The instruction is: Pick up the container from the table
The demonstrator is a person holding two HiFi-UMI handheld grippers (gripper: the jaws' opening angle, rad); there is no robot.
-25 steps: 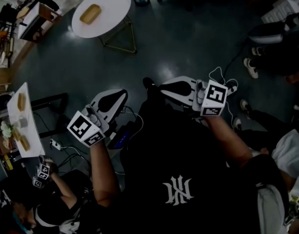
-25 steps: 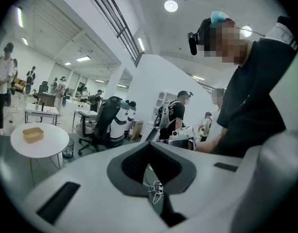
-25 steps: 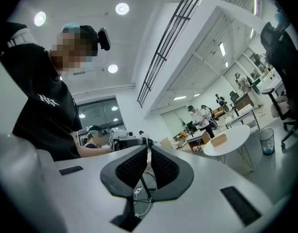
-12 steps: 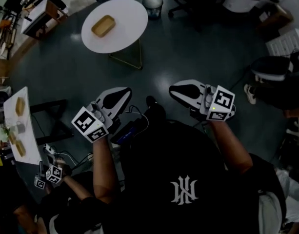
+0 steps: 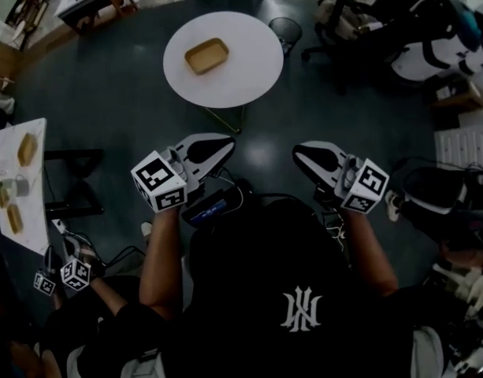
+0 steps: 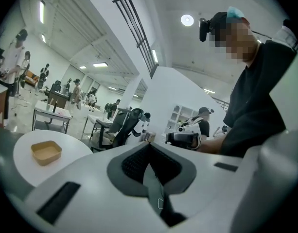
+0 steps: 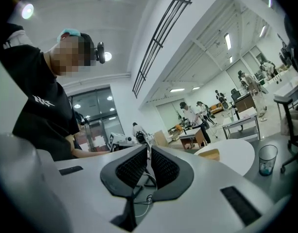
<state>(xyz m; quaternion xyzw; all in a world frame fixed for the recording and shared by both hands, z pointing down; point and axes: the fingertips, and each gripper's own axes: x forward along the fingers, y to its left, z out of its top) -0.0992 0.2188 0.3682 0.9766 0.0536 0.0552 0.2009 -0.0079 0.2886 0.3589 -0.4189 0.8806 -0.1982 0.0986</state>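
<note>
On the round table [image 5: 245, 77], a tan container [image 5: 207, 56], long axis roughly left-right.

container [image 5: 207, 56] on round table [image 5: 250, 71] (left of its centre) | bin [image 5: 285, 31] just behind table, to right

Open-plan room. Dark grey floor [image 5: 107, 132], glossy, with pale patches of reflected light. Round white table [image 5: 249, 77] on a thin metal frame, a wastebasket [image 5: 285, 31] just beside it and an office chair [image 5: 347, 10] near. Long white table [image 5: 38, 203] at the left edge. White ceiling [image 6: 90, 33], strip lights [image 6: 101, 64], one round lamp [image 6: 187, 19]. White shelf unit [image 6: 177, 116] far back.
</note>
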